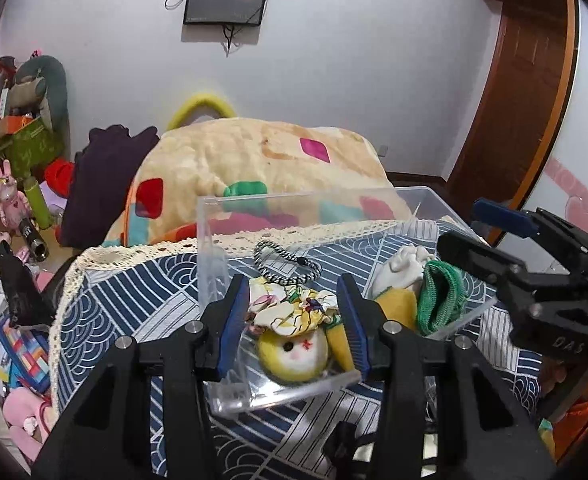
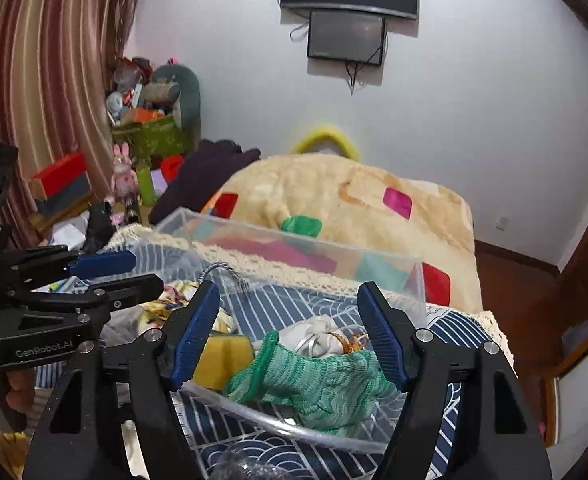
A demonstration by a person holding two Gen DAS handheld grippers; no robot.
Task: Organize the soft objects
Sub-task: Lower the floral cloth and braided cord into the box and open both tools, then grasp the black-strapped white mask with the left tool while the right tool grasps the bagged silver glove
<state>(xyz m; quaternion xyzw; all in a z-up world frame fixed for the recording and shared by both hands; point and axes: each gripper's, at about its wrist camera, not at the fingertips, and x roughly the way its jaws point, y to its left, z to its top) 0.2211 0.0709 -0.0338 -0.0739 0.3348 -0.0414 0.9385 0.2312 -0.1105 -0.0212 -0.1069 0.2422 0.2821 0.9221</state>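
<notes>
Left claw (image 1: 294, 320) and right claw (image 2: 289, 344) both gape empty over the clear box (image 1: 213, 232).

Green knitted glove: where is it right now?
The green knitted glove drapes over the clear box's near wall, between the right hand-held gripper's open fingers, beside the yellow sponge.

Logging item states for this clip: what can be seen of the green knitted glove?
The green knitted glove looks like soft mottled green yarn with a darker rolled cuff. It lies crumpled at the near right end of the clear plastic box, draped over the near wall. It rests against a white cloth and beside a yellow sponge. The right tool stands open around it, not visibly touching.
</notes>
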